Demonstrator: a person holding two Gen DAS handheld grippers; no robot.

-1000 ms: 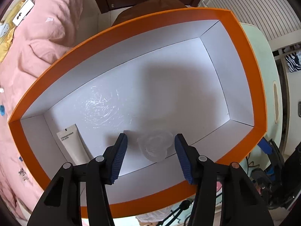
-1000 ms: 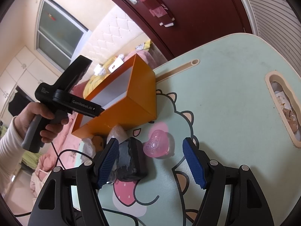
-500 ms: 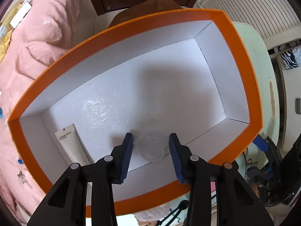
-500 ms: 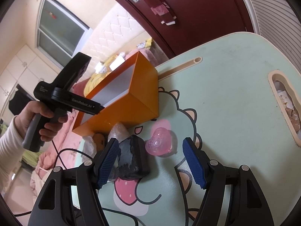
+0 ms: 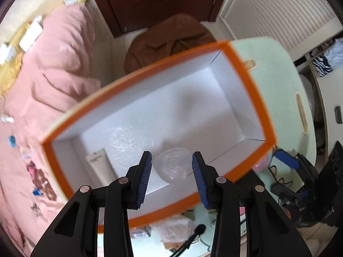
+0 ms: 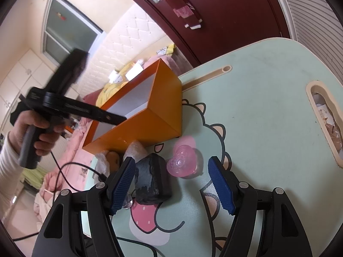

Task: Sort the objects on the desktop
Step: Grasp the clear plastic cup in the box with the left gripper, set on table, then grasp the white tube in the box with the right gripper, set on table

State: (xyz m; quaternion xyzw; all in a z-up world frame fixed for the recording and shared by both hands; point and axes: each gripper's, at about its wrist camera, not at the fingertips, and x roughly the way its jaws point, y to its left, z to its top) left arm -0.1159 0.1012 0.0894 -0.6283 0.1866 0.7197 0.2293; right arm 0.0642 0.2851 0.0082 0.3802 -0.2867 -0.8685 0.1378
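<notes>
From above, the left gripper point(image 5: 172, 172) has pulled up out of the orange box point(image 5: 249, 90), which now looks smaller and blurred than a second ago. Its jaws have narrowed since then, yet the clear heart-shaped piece point(image 5: 173, 167) seen between them lies loose on the box floor, ungripped, beside a white tube point(image 5: 99, 164).

Over at the right gripper point(image 6: 172, 184), nothing has shifted: the jaws stand open and empty above the green table point(image 6: 268, 111), with the black block point(image 6: 152, 178) and the pink heart point(image 6: 181, 163) on the tabletop just ahead of the tips. The hand point(image 6: 36, 128) holding the other tool has lifted, blurred, beside the box.
</notes>
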